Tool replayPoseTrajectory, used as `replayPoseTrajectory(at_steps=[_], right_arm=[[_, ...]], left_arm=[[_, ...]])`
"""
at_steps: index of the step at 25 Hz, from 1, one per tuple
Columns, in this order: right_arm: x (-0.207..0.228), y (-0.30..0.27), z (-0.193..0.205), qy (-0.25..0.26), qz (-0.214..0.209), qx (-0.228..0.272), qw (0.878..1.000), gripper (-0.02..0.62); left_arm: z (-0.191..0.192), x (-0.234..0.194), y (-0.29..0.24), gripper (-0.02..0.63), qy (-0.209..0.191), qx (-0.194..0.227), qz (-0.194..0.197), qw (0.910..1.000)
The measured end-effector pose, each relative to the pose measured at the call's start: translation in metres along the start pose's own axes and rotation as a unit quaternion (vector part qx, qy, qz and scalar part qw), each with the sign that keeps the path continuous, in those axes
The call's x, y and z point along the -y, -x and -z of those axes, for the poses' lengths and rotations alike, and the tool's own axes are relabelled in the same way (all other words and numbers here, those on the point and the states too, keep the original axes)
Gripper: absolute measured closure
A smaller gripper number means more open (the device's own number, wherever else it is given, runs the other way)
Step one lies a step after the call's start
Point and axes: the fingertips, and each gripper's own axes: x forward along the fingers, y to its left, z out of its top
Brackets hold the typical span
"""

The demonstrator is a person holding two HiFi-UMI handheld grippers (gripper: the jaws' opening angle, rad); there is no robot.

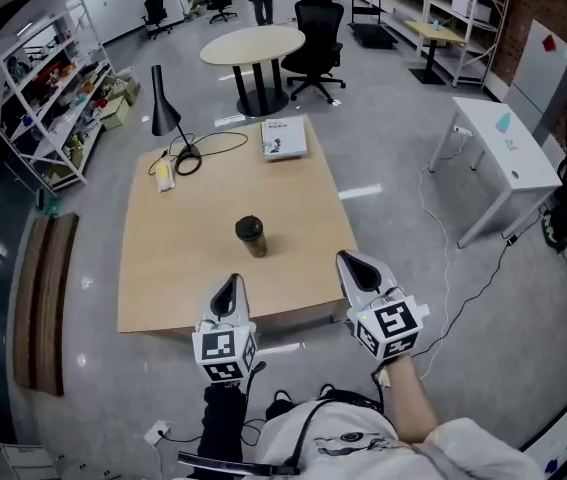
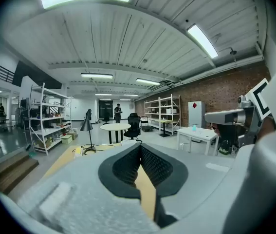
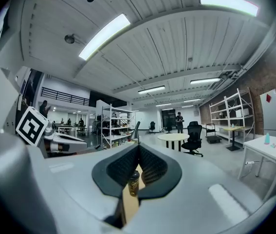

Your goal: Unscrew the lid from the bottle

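Observation:
A dark bottle with a black lid stands upright near the middle of the wooden table. In the right gripper view the bottle shows through the narrow slit between the jaws, well ahead of them. My left gripper hovers over the table's near edge, shut and empty, to the left of the bottle and nearer to me. My right gripper hangs at the table's near right corner, also shut with nothing held. Both are clear of the bottle.
A black desk lamp with a coiled cable, a small yellow item and a book lie at the table's far end. A round table, office chairs, a white desk and shelving stand around on the floor.

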Motion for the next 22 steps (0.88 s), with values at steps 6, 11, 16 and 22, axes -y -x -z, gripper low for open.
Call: replayPoseTrajectory(at_steps=[6,11,16,22], right_arm=[[0.012,0.007,-0.001,0.001,-0.014,0.017,1.0,0.591],[0.026,0.001,0.012,-0.014,-0.023,0.01,1.0,0.555],[0.037,-0.03,0.028,-0.022,-0.023,-0.011,0.999,0.555],[0.065,-0.078,0.055,-0.021,0.007,-0.063,0.998,0.555]], left_arm=[[0.013,0.014,-0.014,0.603,-0.003,-0.01,0.003,0.9999],[0.06,0.02,-0.042,0.573,-0.018,-0.043,0.028,0.9985],[0.151,-0.004,-0.09,0.346,0.012,-0.126,0.052,0.9906],[0.258,-0.029,-0.172,0.043,0.043,-0.181,0.075,0.9796]])
